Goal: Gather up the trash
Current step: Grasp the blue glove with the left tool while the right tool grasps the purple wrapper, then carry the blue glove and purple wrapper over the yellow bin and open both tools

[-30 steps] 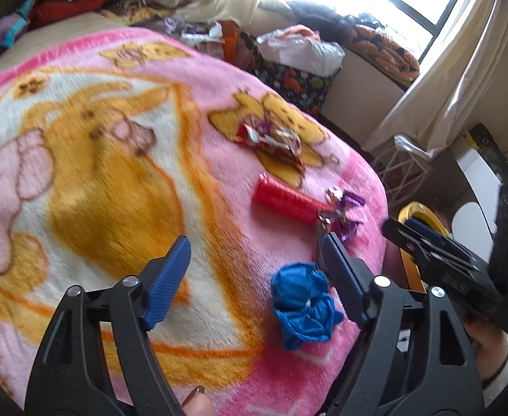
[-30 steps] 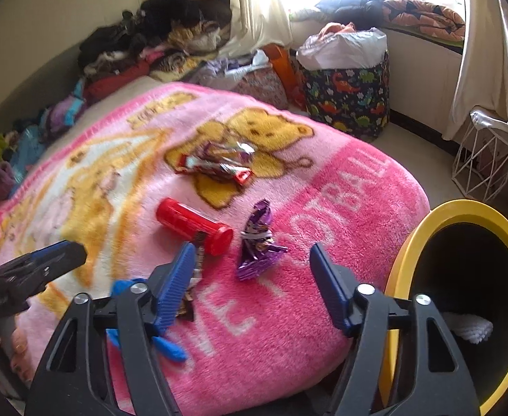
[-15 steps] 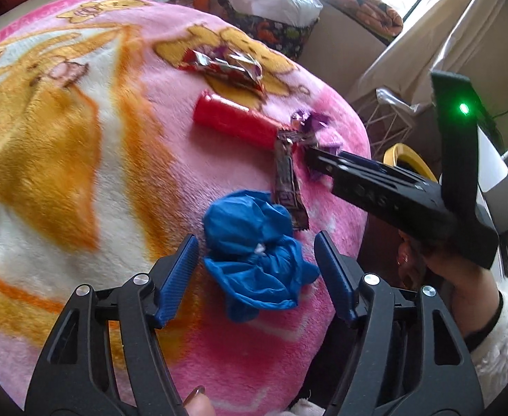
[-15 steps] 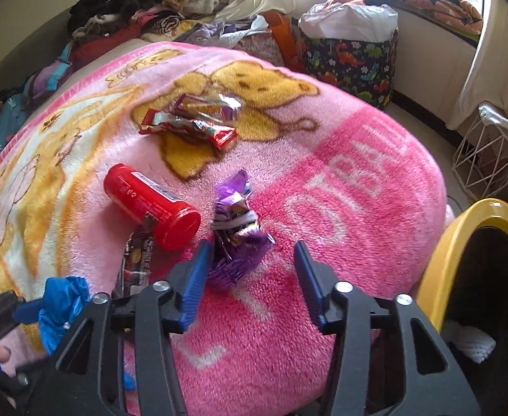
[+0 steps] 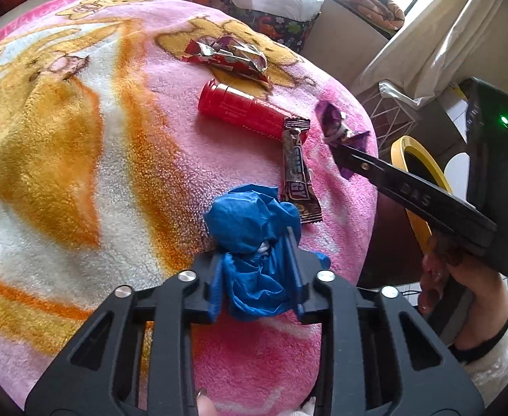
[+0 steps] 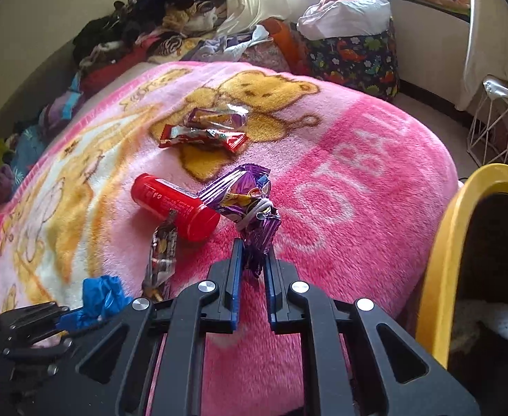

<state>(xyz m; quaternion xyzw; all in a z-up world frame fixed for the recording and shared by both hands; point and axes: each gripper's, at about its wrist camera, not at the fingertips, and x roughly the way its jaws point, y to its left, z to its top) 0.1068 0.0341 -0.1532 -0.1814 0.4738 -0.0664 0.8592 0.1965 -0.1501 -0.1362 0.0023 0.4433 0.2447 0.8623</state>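
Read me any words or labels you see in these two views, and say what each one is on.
"OTBAL": white letters on the pink blanket, partly cut off.
"DAS": moulded on the right gripper, on its arm.
Red tube: small print, too blurred to read.
Brown candy bar wrapper: large letters, distorted, not readable.

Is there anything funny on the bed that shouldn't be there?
Yes. Trash lies on the pink blanket: a red tube on its side, a brown candy wrapper and crinkled red wrappers. The grippers' fingers are closing on a blue wad and a purple wrapper.
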